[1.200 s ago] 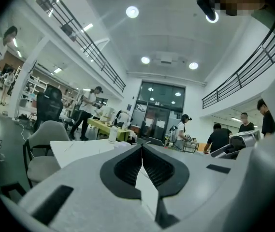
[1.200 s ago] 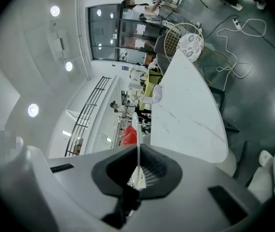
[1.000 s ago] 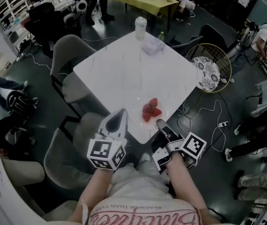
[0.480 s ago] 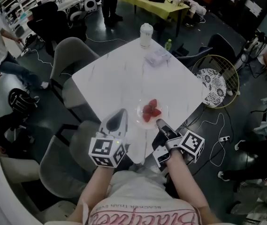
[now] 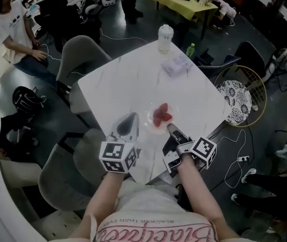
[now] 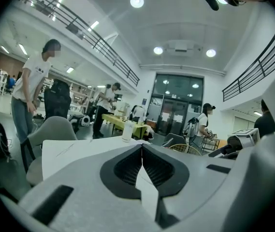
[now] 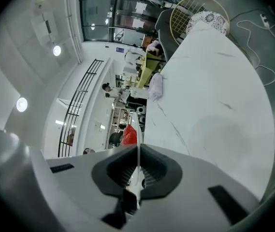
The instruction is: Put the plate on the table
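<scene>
Carried farther in from the near corner than a second ago: plate (image 5: 150, 121) with strawberries (image 5: 159, 116), now over the table (image 5: 133, 79).

Head view: right gripper (image 5: 171, 128) pinched on the plate's near rim, and left gripper (image 5: 128, 121) just beside the plate on its left, closed on nothing. No telling whether plate and table touch yet.

Left gripper view: jaws pressed together with nothing between, only table (image 6: 74, 149) and a bottle (image 6: 126, 129) beyond.

Right gripper view: jaws clamped on the thin clear rim, plate (image 7: 137, 129) seen edge-on and parallel to the table (image 7: 214, 95), strawberries (image 7: 129, 135) on top.

Best done by lowering flat and slowly, holding the rim level against rolling fruit. Ease the grip only after full contact, well in from the edge. Keep the left gripper clear.
</scene>
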